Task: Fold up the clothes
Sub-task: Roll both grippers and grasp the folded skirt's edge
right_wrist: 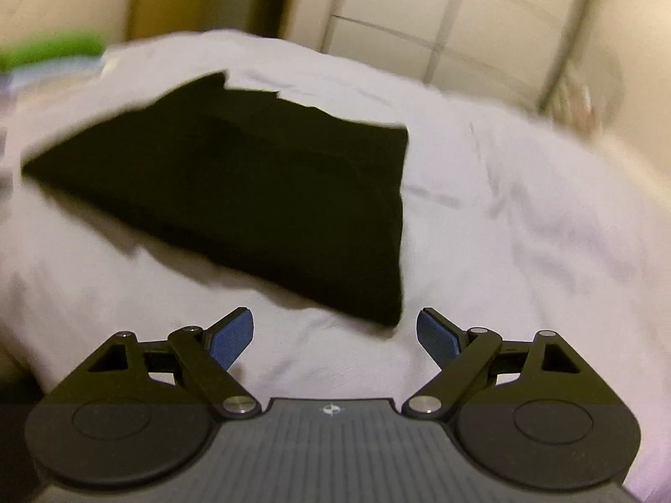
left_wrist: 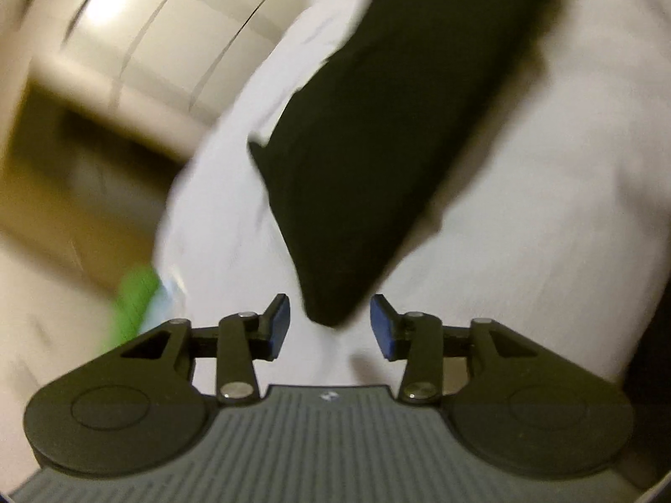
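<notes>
A folded black garment (left_wrist: 377,146) lies flat on a white sheet (left_wrist: 524,209). In the left wrist view its near corner points down between the two blue pads, and my left gripper (left_wrist: 330,327) stands open just in front of that corner; the pads do not press on the cloth. In the right wrist view the same black garment (right_wrist: 251,193) lies ahead and to the left on the white sheet (right_wrist: 524,230). My right gripper (right_wrist: 335,337) stands wide open just short of the garment's near right corner, with only sheet between its fingers.
A green object (left_wrist: 136,297) lies at the sheet's left edge, seen again at the far left (right_wrist: 54,48). Pale cabinet doors (right_wrist: 440,21) and a brown wooden panel (left_wrist: 63,159) stand behind the bed. Both views are motion-blurred.
</notes>
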`<act>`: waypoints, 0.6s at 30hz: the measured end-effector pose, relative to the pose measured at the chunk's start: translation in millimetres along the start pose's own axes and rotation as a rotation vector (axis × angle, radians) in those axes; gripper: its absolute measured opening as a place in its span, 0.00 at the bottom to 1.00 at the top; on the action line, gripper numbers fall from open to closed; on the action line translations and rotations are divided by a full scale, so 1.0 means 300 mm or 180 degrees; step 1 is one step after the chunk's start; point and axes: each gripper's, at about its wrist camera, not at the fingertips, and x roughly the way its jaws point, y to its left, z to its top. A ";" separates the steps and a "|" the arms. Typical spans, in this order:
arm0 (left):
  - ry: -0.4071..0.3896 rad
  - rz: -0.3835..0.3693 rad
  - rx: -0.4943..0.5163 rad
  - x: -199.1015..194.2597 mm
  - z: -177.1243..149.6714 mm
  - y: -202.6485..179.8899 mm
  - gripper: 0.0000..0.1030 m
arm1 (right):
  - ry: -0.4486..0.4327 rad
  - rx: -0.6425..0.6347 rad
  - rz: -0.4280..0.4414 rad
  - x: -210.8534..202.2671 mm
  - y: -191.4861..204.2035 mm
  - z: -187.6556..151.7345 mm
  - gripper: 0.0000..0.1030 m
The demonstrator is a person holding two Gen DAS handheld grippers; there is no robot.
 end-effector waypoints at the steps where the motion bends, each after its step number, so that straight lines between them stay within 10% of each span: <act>1: -0.0081 0.0079 0.0294 0.012 -0.015 -0.032 0.42 | -0.0074 -0.0294 -0.0084 0.014 0.023 -0.013 0.85; 8: -0.0489 0.0321 0.1359 0.115 -0.072 -0.121 0.44 | -0.0369 -0.2156 -0.0430 0.133 0.147 -0.119 0.83; 13: -0.0620 0.0356 0.1577 0.200 -0.087 -0.105 0.39 | -0.0570 -0.2414 -0.0454 0.198 0.124 -0.119 0.81; 18: -0.0752 0.0359 0.1700 0.222 -0.116 -0.110 0.24 | -0.0628 -0.2729 -0.0561 0.260 0.098 -0.113 0.56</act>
